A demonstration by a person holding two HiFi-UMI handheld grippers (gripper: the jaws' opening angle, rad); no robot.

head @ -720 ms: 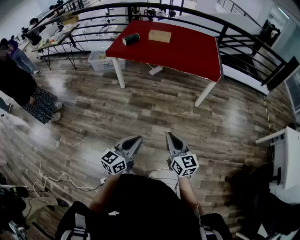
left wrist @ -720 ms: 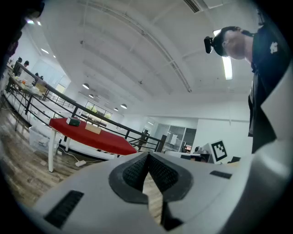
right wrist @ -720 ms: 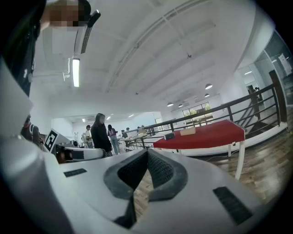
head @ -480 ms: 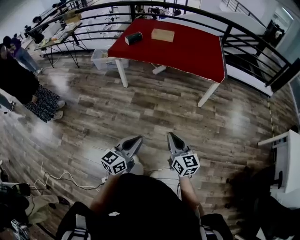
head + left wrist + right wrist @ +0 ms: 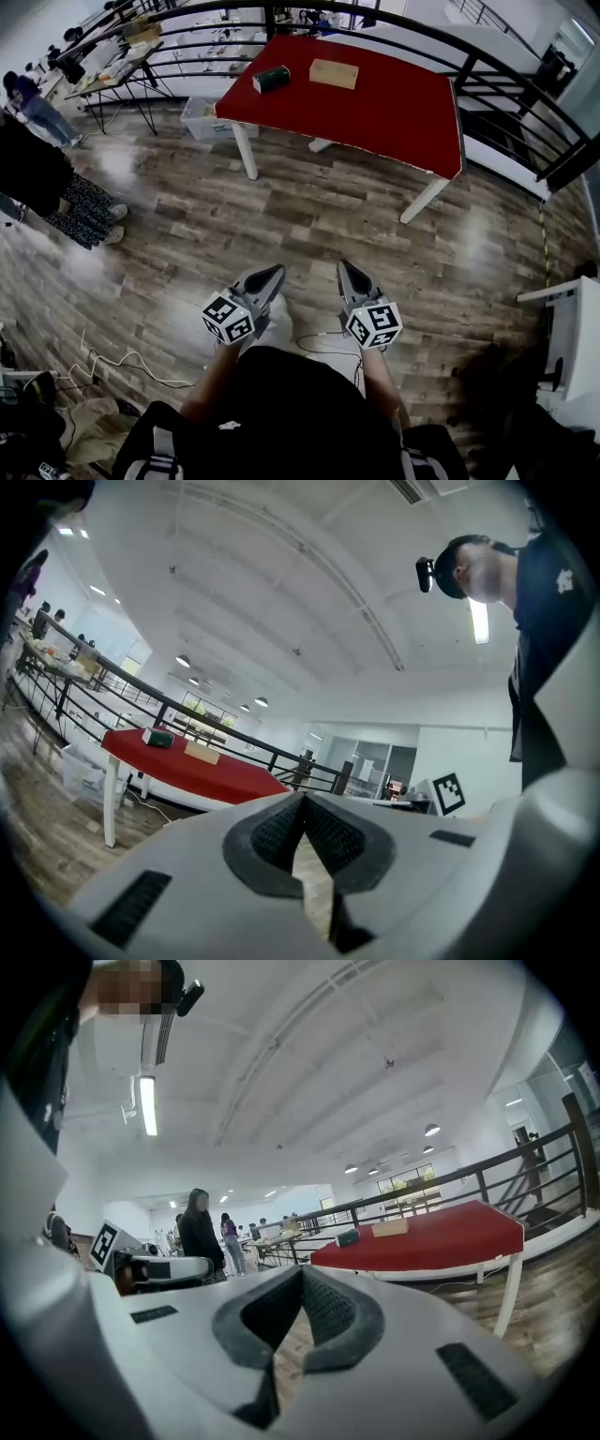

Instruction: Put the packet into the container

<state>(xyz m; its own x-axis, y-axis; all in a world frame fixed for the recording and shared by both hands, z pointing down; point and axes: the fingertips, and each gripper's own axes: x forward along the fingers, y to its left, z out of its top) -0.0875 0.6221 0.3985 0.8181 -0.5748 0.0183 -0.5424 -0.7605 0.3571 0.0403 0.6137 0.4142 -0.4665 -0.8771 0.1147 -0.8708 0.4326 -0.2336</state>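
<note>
Your left gripper [image 5: 270,275] and right gripper [image 5: 347,272] are both closed on nothing, pads [image 5: 272,834] meeting at the tips. You hold them side by side, close to your body, aimed forward. The packet [image 5: 272,79] lies well away from them, on the far-left part of the table [image 5: 394,103]. The box [image 5: 334,73] sits near the packet on its right, not touching it; I take it for the container.

The step in hand looks like the approach. Walk up to the table's near edge before you reach. Spread one gripper's jaws only once it is over the packet, and take the packet across its narrow sides. Keep the other gripper free to steady the box, which may slide.

The pads are dark ribbed rubber set in smooth pale-grey plastic that tapers to a point. The floor [image 5: 309,216] is glossy wood plank with glare. The table has a flat matte red top. The packet is a small dark-green block. The box is tan and rectangular, and looks like cardboard. I cannot tell whether its top is open.
</note>
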